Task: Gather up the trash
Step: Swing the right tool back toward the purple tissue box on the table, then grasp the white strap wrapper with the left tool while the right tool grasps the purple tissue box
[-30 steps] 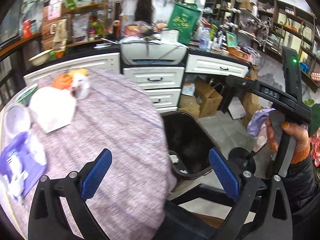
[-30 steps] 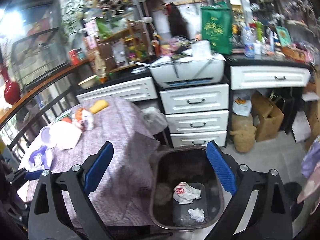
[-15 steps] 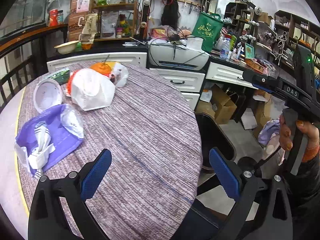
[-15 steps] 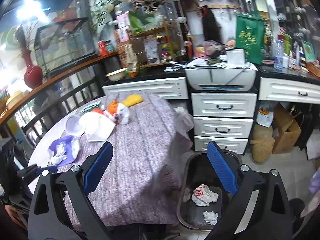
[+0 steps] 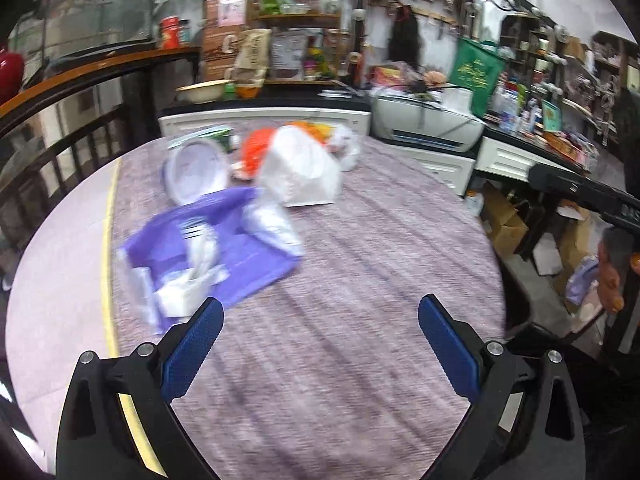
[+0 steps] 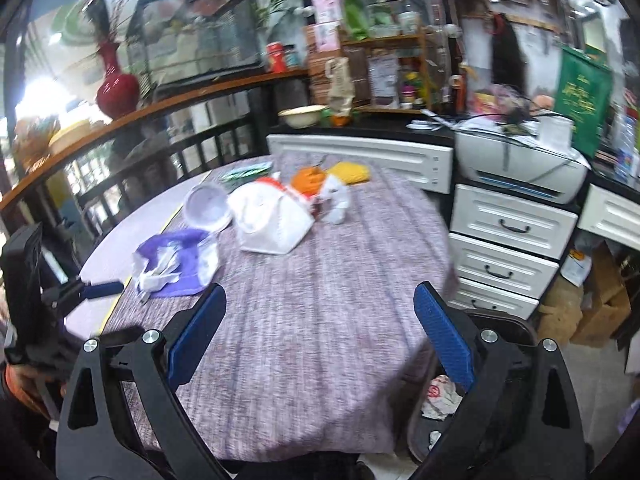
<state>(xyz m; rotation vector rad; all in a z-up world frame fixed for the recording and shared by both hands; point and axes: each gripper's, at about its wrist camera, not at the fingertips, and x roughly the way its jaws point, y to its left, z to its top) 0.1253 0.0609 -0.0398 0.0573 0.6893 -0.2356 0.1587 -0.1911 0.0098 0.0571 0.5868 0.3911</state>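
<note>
Purple wrapper (image 5: pixel 224 248) lies just beyond the empty, wide-apart left gripper (image 5: pixel 320 344); right gripper (image 6: pixel 320 332) likewise spread.

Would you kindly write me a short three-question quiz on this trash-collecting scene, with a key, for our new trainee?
1. True or false: the left hand-held gripper is shut on the purple bag.
2. Multiple choice: in the right wrist view, the trash bin stands (A) on the table, (B) on the floor at the table's right edge, (C) on top of the white drawers.
3. Fill in: the crumpled paper lies inside the ____.

Key:
1. False; both it and the right hand-held gripper are open and hold nothing.
2. B
3. trash bin
</note>
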